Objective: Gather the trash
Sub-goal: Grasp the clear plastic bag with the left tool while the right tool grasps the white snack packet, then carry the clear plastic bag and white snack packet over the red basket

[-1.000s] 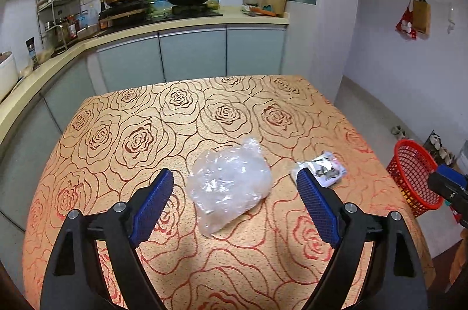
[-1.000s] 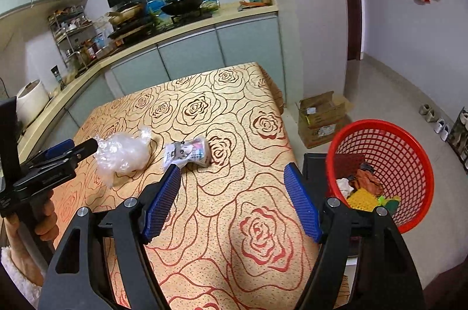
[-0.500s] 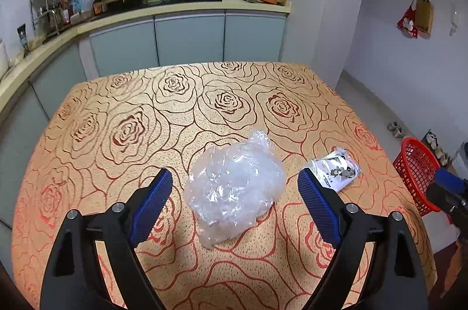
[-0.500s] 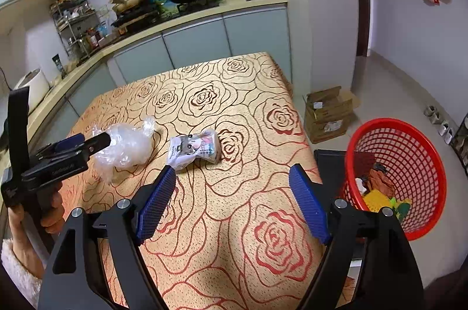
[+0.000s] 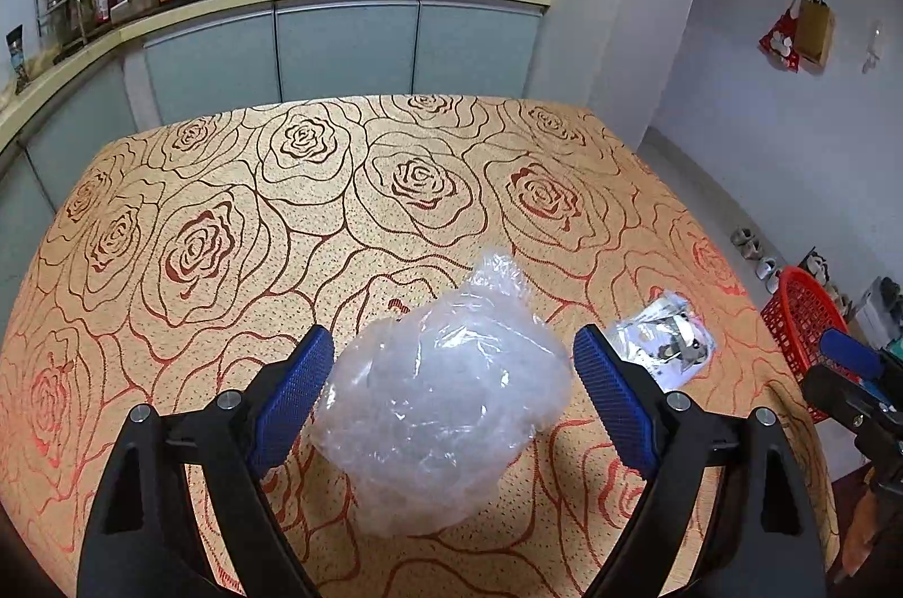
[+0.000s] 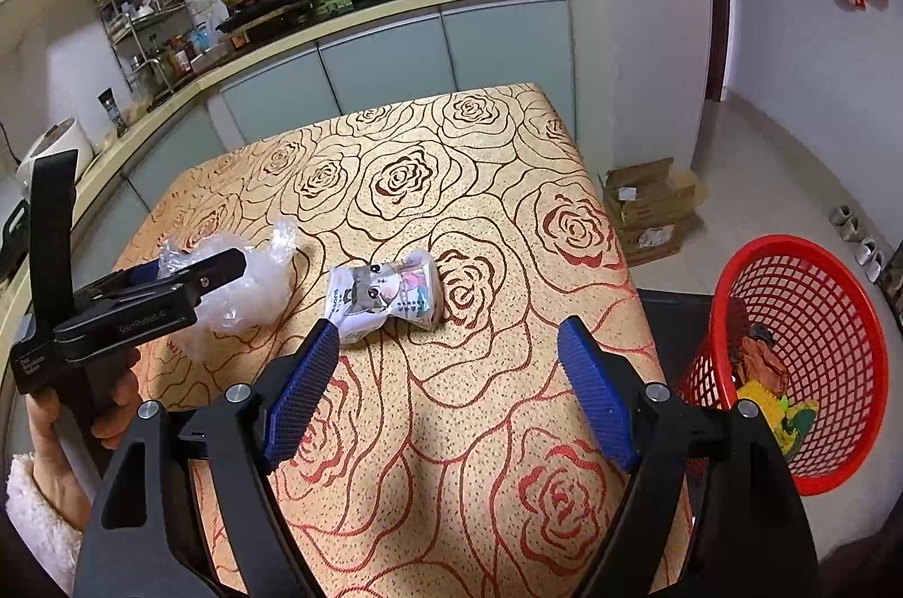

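A crumpled clear plastic bag [image 5: 440, 406] lies on the rose-patterned table [image 5: 338, 203]. My left gripper [image 5: 448, 389] is open, its blue fingers on either side of the bag, not closed on it. A small printed snack wrapper [image 5: 660, 344] lies to the bag's right; it also shows in the right wrist view [image 6: 386, 296]. My right gripper [image 6: 446, 389] is open and empty above the table, just short of the wrapper. The left gripper [image 6: 169, 282] also shows there, at the bag [image 6: 248, 282].
A red mesh basket [image 6: 801, 361] with some trash in it stands on the floor right of the table, also seen in the left view [image 5: 801, 315]. A cardboard box [image 6: 649, 208] sits by the wall. Kitchen counters run behind the table.
My left gripper has moved forward so the plastic bag now sits between its open fingers. My right gripper has moved forward towards the snack wrapper.
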`<act>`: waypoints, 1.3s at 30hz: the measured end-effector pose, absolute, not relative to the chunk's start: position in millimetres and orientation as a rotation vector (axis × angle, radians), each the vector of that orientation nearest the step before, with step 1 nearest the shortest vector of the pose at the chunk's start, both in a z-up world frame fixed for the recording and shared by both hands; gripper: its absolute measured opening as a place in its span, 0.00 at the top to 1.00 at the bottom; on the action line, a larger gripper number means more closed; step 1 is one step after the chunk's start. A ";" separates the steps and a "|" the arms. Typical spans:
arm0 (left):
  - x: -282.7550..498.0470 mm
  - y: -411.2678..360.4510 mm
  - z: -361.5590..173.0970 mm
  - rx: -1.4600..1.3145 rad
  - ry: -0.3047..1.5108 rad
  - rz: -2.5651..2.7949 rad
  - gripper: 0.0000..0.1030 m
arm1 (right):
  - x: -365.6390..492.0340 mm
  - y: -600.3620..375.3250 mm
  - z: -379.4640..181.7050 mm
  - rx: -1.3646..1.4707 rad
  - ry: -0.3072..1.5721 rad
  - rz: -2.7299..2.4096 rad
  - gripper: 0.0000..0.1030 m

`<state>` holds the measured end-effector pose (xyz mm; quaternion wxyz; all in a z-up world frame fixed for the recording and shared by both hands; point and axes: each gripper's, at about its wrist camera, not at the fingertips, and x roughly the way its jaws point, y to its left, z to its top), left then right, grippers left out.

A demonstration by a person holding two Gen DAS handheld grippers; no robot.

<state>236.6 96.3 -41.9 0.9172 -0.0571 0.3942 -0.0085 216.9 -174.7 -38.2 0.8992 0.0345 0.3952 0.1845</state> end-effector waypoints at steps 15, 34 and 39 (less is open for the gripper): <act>222.9 108.4 -37.7 -0.129 0.775 -0.024 0.60 | 233.4 -134.9 -60.5 0.014 0.865 0.436 0.25; 187.9 128.7 -11.2 -0.128 0.701 0.065 0.60 | 263.3 -90.1 -91.3 -0.102 0.903 0.414 0.27; 184.0 129.5 -10.1 -0.124 0.697 0.076 0.60 | 260.4 -89.6 -92.5 -0.124 0.894 0.422 0.35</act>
